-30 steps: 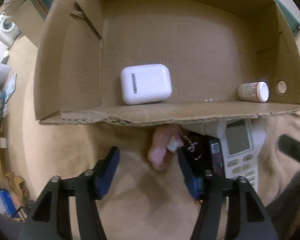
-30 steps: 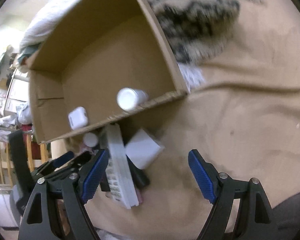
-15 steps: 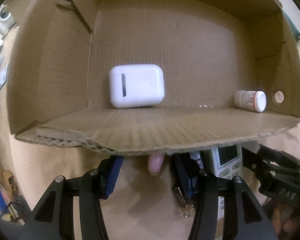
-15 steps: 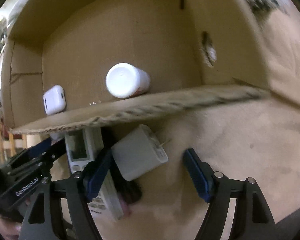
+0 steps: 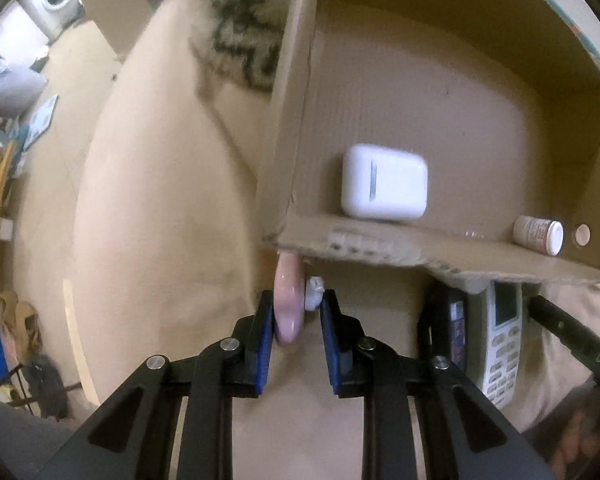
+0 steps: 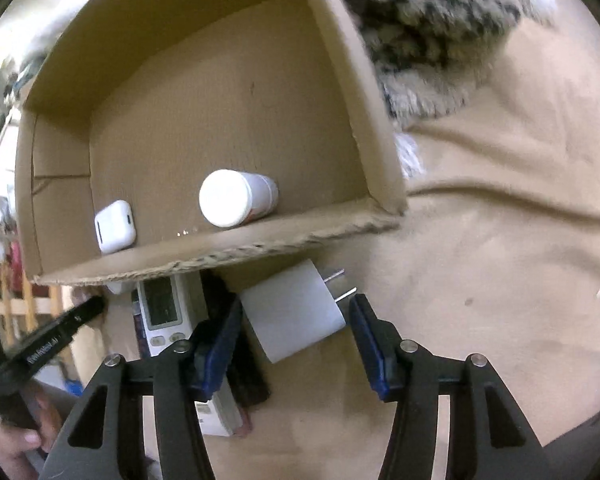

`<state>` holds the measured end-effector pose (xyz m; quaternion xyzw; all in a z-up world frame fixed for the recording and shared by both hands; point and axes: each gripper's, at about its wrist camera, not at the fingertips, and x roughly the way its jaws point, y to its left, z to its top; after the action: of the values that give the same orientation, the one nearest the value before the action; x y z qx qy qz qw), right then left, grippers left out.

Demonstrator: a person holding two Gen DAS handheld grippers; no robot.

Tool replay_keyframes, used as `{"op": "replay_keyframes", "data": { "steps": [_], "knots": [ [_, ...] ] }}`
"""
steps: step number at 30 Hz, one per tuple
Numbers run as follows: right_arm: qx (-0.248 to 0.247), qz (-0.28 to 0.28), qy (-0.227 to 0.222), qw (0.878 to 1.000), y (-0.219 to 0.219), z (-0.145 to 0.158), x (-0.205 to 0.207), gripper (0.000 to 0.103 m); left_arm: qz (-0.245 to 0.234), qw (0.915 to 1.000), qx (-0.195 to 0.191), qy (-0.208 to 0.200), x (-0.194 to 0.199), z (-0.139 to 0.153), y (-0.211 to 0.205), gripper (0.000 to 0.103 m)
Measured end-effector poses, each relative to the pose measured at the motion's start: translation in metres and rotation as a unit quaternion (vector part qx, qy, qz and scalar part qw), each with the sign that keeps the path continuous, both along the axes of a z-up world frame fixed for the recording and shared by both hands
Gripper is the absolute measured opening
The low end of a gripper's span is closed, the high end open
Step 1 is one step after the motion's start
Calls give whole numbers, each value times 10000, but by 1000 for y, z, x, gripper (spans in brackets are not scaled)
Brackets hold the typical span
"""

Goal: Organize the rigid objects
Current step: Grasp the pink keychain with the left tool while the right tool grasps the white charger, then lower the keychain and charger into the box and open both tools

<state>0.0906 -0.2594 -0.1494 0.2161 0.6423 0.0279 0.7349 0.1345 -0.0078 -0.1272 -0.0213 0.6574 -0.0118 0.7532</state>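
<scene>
A pink charm (image 5: pixel 287 308) with a small white bit (image 5: pixel 314 299) sits between the closing jaws of my left gripper (image 5: pixel 297 296), just below the cardboard box's (image 5: pixel 420 256) left front corner. One pad lies on the pink side, the other on the white bit. My right gripper (image 6: pixel 296 305) straddles a white plug charger (image 6: pixel 292 316) lying on the beige blanket. Its jaws are closing, with a gap still at the right pad. Inside the box lie a white earbuds case (image 5: pixel 384 182) and a white-capped pill bottle (image 6: pixel 236 198).
A white keypad device with a screen (image 5: pixel 500 344) and a black item (image 5: pixel 448 320) lie beside the charger under the box's front wall (image 6: pixel 260 246). A furry patterned cushion (image 6: pixel 432 20) lies behind the box. A person's hand (image 6: pixel 12 440) shows at the lower left.
My left jaws narrowed onto the pink charm and slid left with it, away from the keypad device. My right jaws narrowed around the charger.
</scene>
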Motion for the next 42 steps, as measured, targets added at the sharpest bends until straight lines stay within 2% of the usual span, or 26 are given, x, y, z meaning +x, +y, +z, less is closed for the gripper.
{"op": "replay_keyframes", "data": {
  "steps": [2, 6, 8, 11, 14, 22, 33, 36, 37, 42],
  "knots": [
    [-166, 228, 61, 9996, 11, -3, 3, 61, -64, 9999, 131, 30, 1, -6, -1, 20],
    [-976, 845, -58, 9916, 39, -3, 10, 63, -275, 9987, 422, -50, 3, -12, -21, 20],
    [-1142, 978, -54, 9886, 45, -5, 12, 63, -324, 9982, 499, -69, 3, -14, -26, 21],
    [-1324, 1126, -160, 9846, 57, -1, 14, 53, -305, 9983, 486, -81, 1, -18, -27, 21],
    [-1226, 1057, -261, 9865, 61, 10, 6, 48, -274, 9986, 451, -83, 3, -17, -26, 20],
    [-1007, 827, -601, 9896, 41, 37, -9, 48, -149, 9987, 410, -255, -16, -1, -15, 20],
    [-958, 886, -1208, 9841, 33, 89, -54, 48, -136, 9966, 390, -714, -44, 37, -3, 20],
    [-819, 785, -1464, 9827, 23, 108, -67, 48, -156, 9947, 417, -923, -58, 51, -3, 20],
    [-760, 745, -1595, 9814, 7, 104, -71, 48, -145, 9937, 416, -1027, -63, 57, -2, 20],
    [-729, 729, -2300, 9677, 7, 134, -82, 48, -55, 9887, 418, -1436, -78, 84, 0, 20]
  ]
}}
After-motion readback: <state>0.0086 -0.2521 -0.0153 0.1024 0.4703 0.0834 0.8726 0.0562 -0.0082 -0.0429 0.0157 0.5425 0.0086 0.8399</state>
